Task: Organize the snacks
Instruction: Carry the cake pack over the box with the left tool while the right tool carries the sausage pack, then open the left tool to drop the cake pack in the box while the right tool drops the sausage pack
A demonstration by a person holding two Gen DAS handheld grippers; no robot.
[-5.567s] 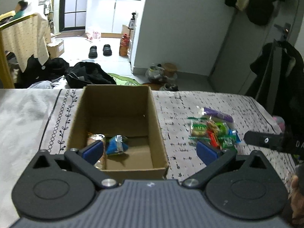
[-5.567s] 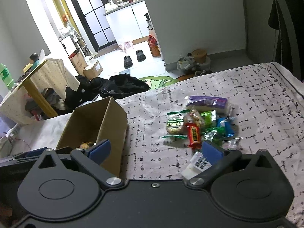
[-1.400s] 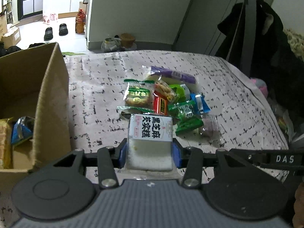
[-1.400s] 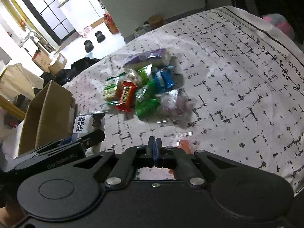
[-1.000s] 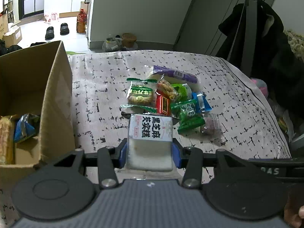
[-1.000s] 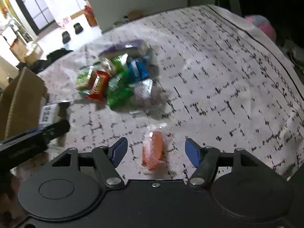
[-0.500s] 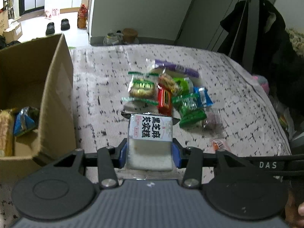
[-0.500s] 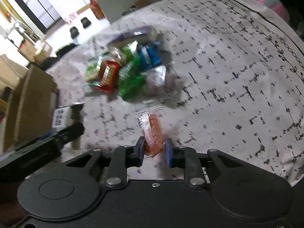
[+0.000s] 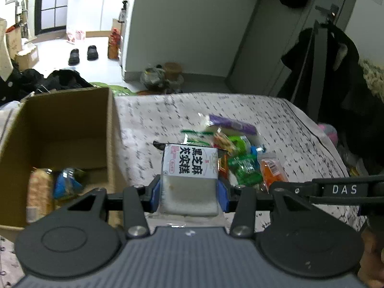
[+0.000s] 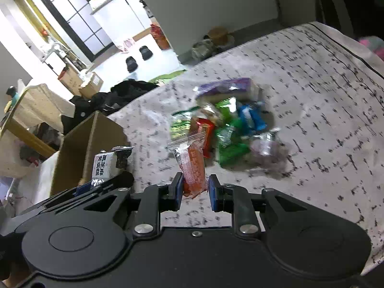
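Snacks, two in hand: a white sesame-cake packet [image 9: 189, 180] with black print is clamped between the blue pads of the left gripper [image 9: 189, 193], and an orange sachet [image 10: 194, 168] in clear wrap is clamped between the pads of the right gripper [image 10: 194, 190], both lifted clear of the patterned bedcover [image 10: 324, 110]. Recent change: the right jaws have just been closing, from standing apart either side of the sachet as it lay flat a second ago to pinching its lower end half a second ago; it now stands upright off the cloth. Judgement: the pick is done on both sides, and the carry to the box is the step in hand. Cardboard box [image 9: 112, 144], open-topped, sits to the left of both grippers, holding a tan wrapped snack [image 9: 39, 189] and a blue packet [image 9: 66, 186]. Remaining pile [image 10: 230, 129] lies beyond on the cover, well apart from the box: purple pack, green, red and blue wrappers, one clear pouch. Against the earliest frames: both grippers then stood wide and unloaded, the left one facing the box, with the white packet lying on the cover just ahead of the right gripper; the pile looks otherwise undisturbed. Part of a hand [image 9: 370, 256] shows at the right edge of the left view.
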